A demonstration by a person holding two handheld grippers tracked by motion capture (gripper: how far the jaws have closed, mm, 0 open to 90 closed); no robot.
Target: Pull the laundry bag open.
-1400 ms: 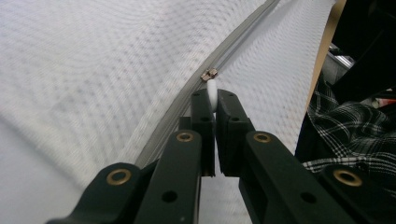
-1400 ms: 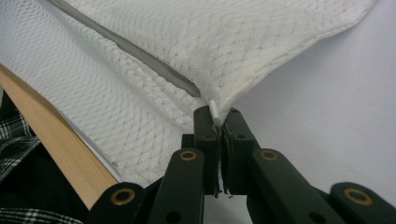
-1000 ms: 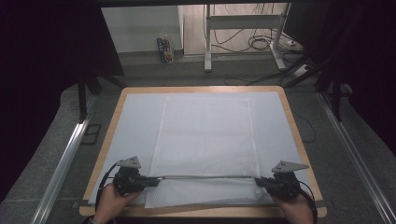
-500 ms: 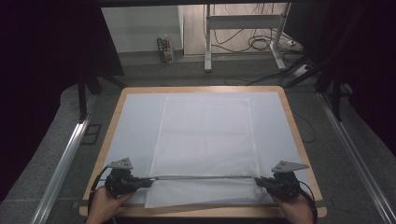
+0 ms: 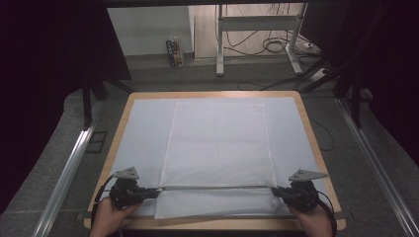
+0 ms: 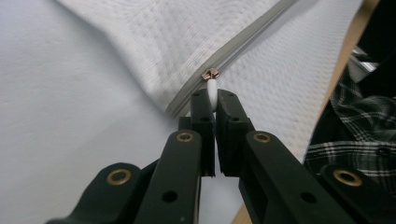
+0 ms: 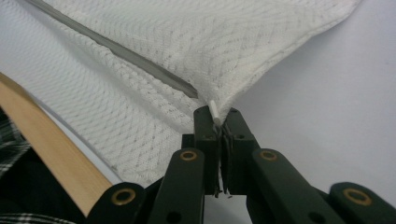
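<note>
Dim light is falling across the high view, with the room's sides sinking into near black while the pale sheet-covered wooden table is glowing softly from above. The picture is looking grainy and slightly soft. In the left gripper view, the black two-jaw gripper is sitting blurred up close, while the white textured mesh fabric is staying sharper. The right gripper view is showing even, shadowless light and softening toward its edges.
</note>
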